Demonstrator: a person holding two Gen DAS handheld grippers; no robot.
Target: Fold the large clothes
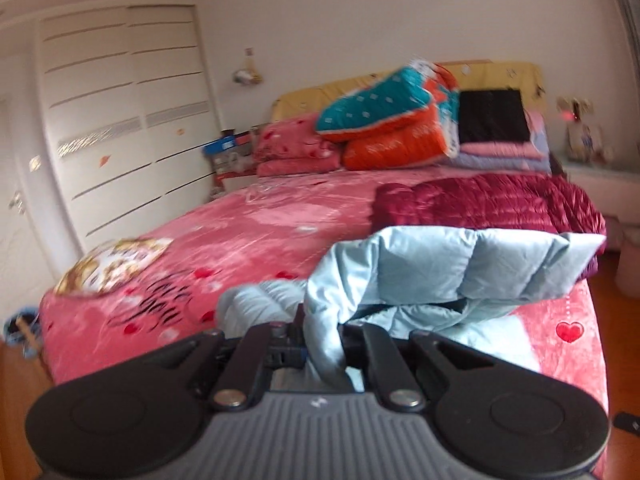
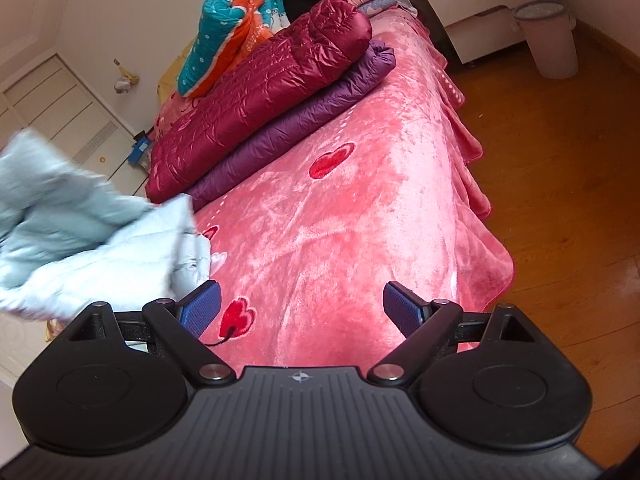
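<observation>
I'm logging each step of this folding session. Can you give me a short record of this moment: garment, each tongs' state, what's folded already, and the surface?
garment: light blue padded jacket, partly lifted off the bed
left tongs: shut on a fold of the jacket
right tongs: open, nothing between the pads, over bare blanket
already folded: maroon padded jacket lying on top of a purple padded jacket, further up the bed
surface: pink heart-print blanket covering the bed
</observation>
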